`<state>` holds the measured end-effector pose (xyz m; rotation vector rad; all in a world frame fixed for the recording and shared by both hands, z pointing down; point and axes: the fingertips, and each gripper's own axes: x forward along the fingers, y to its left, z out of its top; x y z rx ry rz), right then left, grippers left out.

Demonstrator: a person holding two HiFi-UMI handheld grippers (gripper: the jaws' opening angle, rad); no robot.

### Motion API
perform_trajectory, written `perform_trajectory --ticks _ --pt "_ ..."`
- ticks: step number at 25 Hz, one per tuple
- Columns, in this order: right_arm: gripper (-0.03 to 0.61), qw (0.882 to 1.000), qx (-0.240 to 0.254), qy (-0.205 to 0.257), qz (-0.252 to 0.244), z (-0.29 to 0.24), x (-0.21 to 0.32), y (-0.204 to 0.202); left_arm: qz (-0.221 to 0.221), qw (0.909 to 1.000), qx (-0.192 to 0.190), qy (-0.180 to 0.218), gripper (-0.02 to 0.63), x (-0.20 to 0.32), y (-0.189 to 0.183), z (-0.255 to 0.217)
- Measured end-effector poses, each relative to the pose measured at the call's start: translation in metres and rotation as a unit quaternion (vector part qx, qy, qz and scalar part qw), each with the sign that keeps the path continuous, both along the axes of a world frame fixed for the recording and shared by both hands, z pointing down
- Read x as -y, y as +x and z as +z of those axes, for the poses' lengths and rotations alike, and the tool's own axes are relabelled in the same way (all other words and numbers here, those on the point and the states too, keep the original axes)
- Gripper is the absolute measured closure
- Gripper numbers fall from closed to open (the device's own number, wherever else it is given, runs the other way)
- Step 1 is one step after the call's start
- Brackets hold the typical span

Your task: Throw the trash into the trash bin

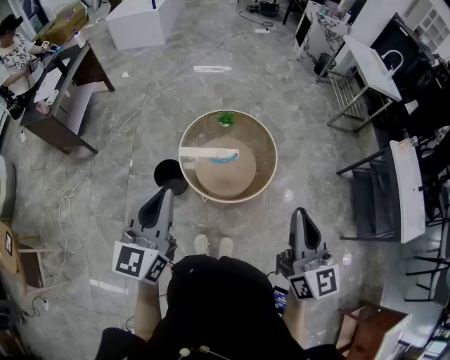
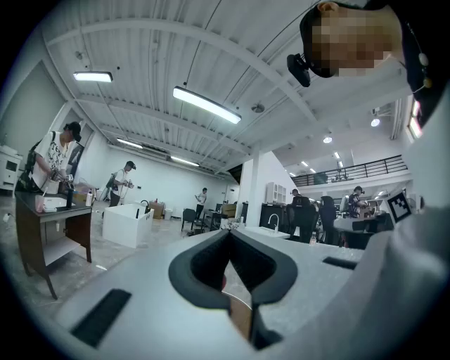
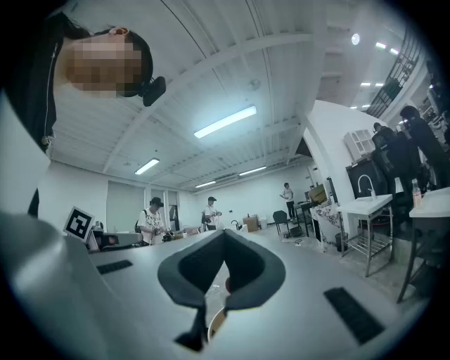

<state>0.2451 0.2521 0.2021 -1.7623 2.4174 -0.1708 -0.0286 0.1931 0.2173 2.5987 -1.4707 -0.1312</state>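
In the head view a round table (image 1: 261, 137) stands ahead of me, and on it lie a green scrap (image 1: 226, 119), a blue wrapper (image 1: 223, 157) and a long pale strip (image 1: 199, 152). A black trash bin (image 1: 170, 176) sits on the floor at the table's left. My left gripper (image 1: 166, 190) is held level short of the bin, jaws shut and empty. My right gripper (image 1: 300, 212) is shut and empty too, short of the table's near right side. In both gripper views the closed jaws (image 2: 229, 235) (image 3: 223, 234) point level across the room.
A dark desk (image 1: 67, 95) with a person (image 1: 17, 56) stands at far left, and a white box (image 1: 144, 21) farther back. Cables (image 1: 105, 148) trail over the grey tiled floor. Dark shelving (image 1: 373, 190) and a white sink stand (image 1: 369, 70) fill the right side. My feet (image 1: 213, 245) are just short of the table.
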Motion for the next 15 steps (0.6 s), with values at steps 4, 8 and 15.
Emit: perform_trajectory --ticks 4,8,15 --pt "0.578 1.000 -0.001 -0.002 0.001 0.000 0.000 0.000 0.000 1.0000 0.001 -0.002 0.611 0.001 0.000 0.001" --pt "0.578 1.000 0.000 -0.003 0.001 0.000 0.001 -0.002 0.002 1.0000 0.001 -0.003 0.611 0.003 -0.001 0.001" --pt "0.578 1.000 0.014 -0.003 -0.022 0.003 0.002 -0.010 0.026 0.9996 0.008 0.009 0.611 -0.002 0.006 0.002"
